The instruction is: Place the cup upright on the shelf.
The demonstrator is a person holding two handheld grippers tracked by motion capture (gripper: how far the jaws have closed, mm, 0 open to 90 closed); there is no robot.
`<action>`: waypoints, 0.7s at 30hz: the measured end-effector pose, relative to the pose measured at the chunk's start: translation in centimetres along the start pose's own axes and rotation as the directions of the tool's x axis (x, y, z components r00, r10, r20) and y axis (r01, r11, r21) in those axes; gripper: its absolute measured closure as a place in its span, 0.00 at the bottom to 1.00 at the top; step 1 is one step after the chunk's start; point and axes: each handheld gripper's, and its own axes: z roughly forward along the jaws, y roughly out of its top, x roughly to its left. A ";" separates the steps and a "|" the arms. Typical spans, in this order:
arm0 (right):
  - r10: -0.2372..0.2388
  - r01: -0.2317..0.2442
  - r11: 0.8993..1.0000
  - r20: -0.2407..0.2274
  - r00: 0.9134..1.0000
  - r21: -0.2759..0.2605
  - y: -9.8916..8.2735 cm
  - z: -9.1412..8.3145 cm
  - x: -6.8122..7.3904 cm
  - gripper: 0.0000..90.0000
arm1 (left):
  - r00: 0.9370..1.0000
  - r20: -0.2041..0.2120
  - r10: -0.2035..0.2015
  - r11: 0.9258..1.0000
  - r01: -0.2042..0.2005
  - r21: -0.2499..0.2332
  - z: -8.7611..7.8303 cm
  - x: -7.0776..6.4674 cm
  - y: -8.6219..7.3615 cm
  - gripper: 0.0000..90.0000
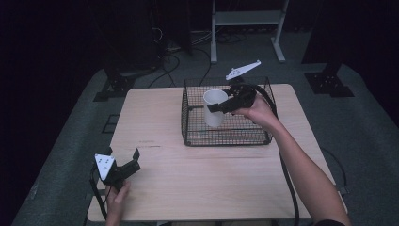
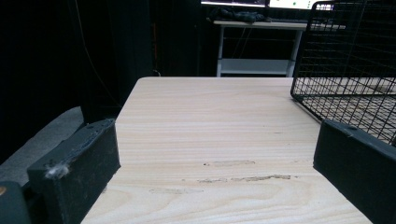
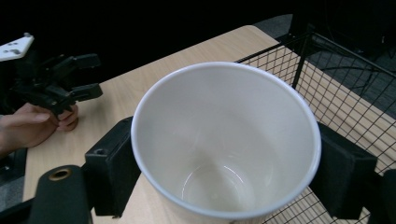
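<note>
Cup (image 1: 215, 107) hung upright over the wire basket (image 1: 226, 137), clamped in your right gripper (image 3: 224, 163), so pickup looked done and setting it down remained. Your left gripper (image 1: 123, 165) rested wide and empty on the table (image 1: 197, 183).

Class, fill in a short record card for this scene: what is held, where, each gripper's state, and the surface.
Held item: white paper cup, upright, empty
Holder: right gripper, jaws shut on the cup's sides
Cup location: over the black wire basket
Left gripper: open, holding nothing, resting near the table's near left corner
Surface: light wooden table
</note>
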 end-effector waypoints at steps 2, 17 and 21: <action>0.005 -0.005 1.000 0.004 1.000 0.001 0.3 0.2 -0.3 0.21 | 1.000 0.000 0.000 1.000 0.000 0.001 0.0 0.0 0.0 0.00; 0.030 -0.030 1.000 0.029 0.999 0.006 1.1 1.8 -2.5 0.21 | 1.000 0.000 -0.011 1.000 0.011 0.001 0.0 0.2 0.0 0.00; 0.044 -0.044 0.999 0.033 0.998 0.008 0.9 2.3 -3.1 0.21 | 1.000 -0.001 -0.013 1.000 0.013 0.000 0.1 0.2 0.0 0.00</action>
